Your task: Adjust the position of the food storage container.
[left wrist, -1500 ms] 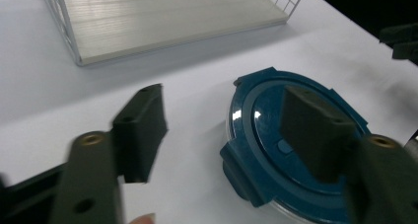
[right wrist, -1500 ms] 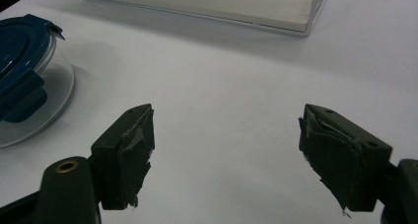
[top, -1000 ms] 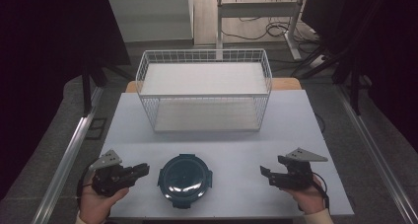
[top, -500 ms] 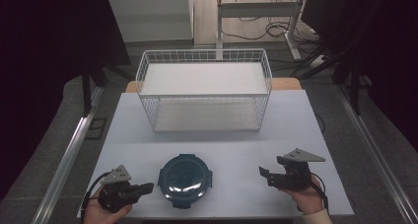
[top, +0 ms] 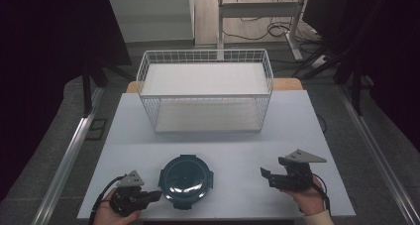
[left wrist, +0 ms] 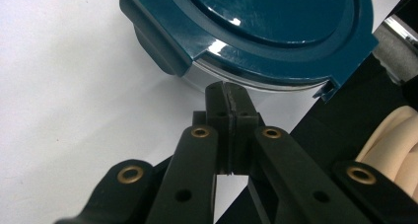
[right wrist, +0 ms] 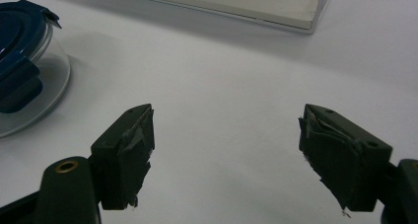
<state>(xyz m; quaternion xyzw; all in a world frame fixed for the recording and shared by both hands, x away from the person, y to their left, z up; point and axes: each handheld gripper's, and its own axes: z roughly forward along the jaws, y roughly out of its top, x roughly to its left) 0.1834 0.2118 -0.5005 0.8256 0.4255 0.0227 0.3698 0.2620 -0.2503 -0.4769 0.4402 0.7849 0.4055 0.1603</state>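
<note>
While the round glass container with the dark teal clip-on lid [top: 186, 181] is sitting on the white table [top: 297, 121] near its front edge, between the two hands and well short of the white wire basket [top: 205, 93] at the back, the left gripper [top: 154, 195] is lying low just beside the container's left side, its jaws pressed fully together with nothing between them. In the left gripper view those closed tips [left wrist: 228, 98] are pointing at the clear wall just under the lid's rim, by one of the teal latch tabs [left wrist: 162, 44]; whether they are touching the glass cannot be told. The right gripper [top: 266, 177] is hovering over bare table to the container's right, well apart from it, its jaws standing open and empty, the worn pads [right wrist: 135, 152] facing each other. Judged from this, the approach step is in hand: nothing is gripped yet. The next move likely calls for the closed left tips to work at the latch or steady the container, while the right one is coming in to take hold.
</note>
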